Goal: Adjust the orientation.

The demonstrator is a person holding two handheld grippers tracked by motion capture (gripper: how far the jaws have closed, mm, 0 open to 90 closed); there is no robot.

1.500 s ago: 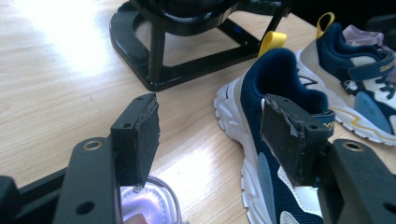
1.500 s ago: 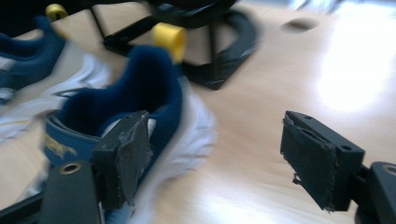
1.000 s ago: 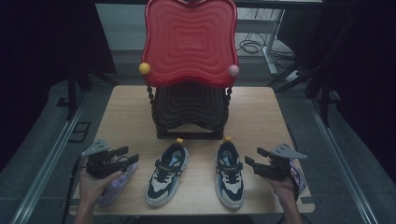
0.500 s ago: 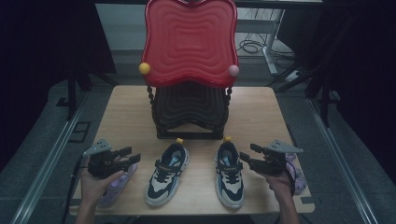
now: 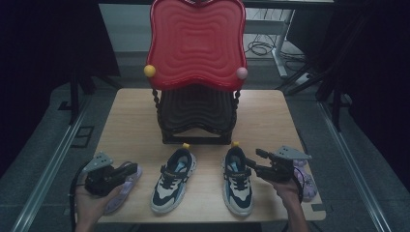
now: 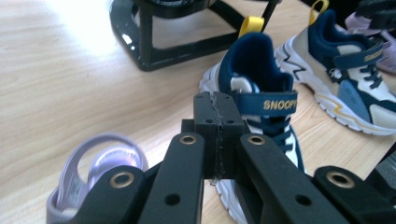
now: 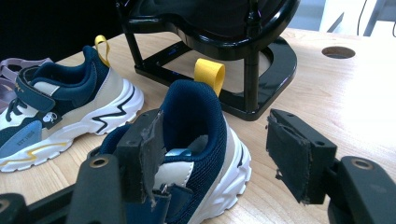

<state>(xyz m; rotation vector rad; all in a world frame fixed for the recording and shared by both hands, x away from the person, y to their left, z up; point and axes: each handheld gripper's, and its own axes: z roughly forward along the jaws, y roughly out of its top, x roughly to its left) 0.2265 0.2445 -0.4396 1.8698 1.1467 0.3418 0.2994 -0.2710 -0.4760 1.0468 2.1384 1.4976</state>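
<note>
Two navy, cream and white sneakers with yellow heel loops stand side by side near the table's front, a left one (image 5: 172, 181) and a right one (image 5: 237, 181). My right gripper (image 5: 254, 160) is open beside the right sneaker's collar. In the right gripper view the navy heel (image 7: 196, 116) sits between the spread jaws of that gripper (image 7: 217, 154), untouched on the right side. My left gripper (image 5: 130, 167) is shut on nothing, left of the left sneaker (image 6: 261, 116), its closed tips (image 6: 218, 119) pointing toward it.
A red wavy chair (image 5: 196, 43) on a black stacked base (image 5: 196, 116) stands mid-table just behind the sneakers. A purple sandal (image 5: 121, 188) lies under my left gripper, another (image 5: 308, 181) under my right hand. The table's front edge (image 5: 212, 217) is close.
My right gripper has moved left, up to the right sneaker's collar. The left gripper has barely shifted.
</note>
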